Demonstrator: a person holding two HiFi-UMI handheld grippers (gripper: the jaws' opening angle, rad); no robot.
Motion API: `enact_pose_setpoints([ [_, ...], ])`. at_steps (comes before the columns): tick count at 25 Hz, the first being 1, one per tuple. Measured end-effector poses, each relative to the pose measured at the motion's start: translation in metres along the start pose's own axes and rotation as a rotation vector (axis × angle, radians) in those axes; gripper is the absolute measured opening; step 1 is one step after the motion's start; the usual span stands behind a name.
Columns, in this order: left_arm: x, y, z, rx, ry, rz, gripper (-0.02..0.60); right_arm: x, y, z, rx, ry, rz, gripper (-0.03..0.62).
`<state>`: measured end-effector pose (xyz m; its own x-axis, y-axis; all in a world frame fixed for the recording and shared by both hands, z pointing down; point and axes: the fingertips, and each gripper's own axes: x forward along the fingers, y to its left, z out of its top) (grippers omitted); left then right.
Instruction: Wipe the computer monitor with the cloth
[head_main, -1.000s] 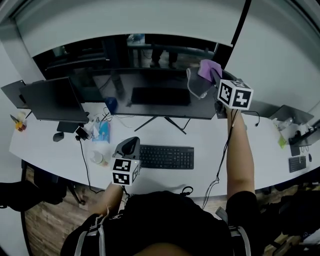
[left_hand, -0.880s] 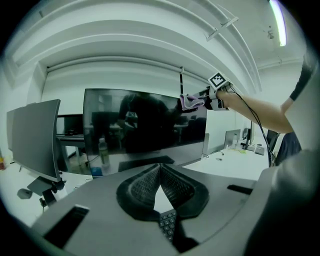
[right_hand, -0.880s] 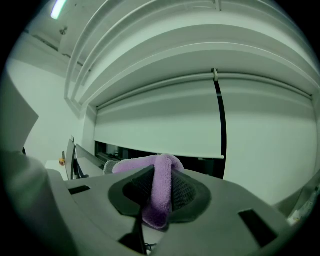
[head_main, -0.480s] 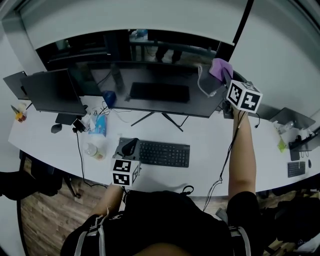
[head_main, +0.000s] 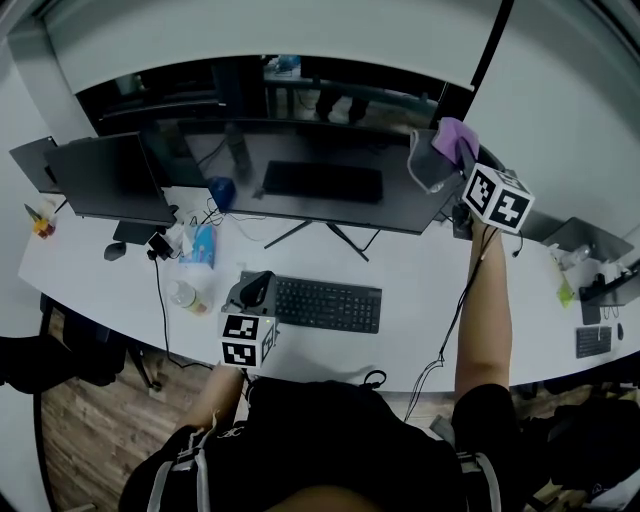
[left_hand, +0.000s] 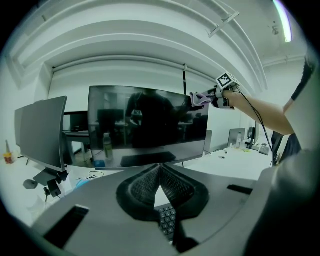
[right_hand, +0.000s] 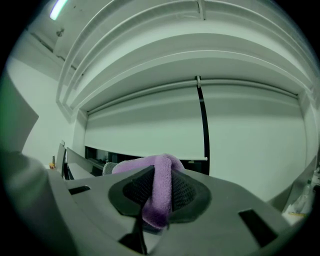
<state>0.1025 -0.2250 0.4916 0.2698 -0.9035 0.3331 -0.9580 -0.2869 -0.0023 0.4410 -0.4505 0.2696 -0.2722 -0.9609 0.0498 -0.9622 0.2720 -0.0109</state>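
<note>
Gripping the cloth (right_hand: 161, 187), the right gripper (head_main: 446, 160) is hovering by the monitor (head_main: 320, 180), needing flat, even pressure; the left gripper (left_hand: 160, 186) is idling, closed and empty

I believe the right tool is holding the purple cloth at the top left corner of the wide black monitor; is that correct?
Not quite. The right tool does hold the purple cloth, but at the top right corner of the wide black monitor, not the top left. The head view shows this, and the left gripper view agrees.
</note>
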Motion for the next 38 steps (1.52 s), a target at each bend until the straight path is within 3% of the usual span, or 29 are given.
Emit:
enact_pose_setpoints([
  [9, -0.001, -0.009, 0.000, 0.004, 0.000, 0.006, 0.014, -0.010, -0.030, -0.004, 0.011, -0.018, -0.052, 0.097],
  [19, -0.002, -0.018, 0.000, 0.014, 0.002, 0.004, 0.014, -0.029, -0.078, -0.015, 0.064, -0.007, -0.175, 0.095],
  [26, 0.000, -0.027, -0.002, 0.029, 0.014, -0.012, 0.014, -0.028, -0.083, -0.057, 0.295, -0.012, -0.068, 0.094],
  [38, 0.003, -0.025, -0.010, 0.034, 0.056, 0.001, 0.014, -0.013, -0.083, -0.129, 0.387, 0.081, -0.011, 0.092],
])
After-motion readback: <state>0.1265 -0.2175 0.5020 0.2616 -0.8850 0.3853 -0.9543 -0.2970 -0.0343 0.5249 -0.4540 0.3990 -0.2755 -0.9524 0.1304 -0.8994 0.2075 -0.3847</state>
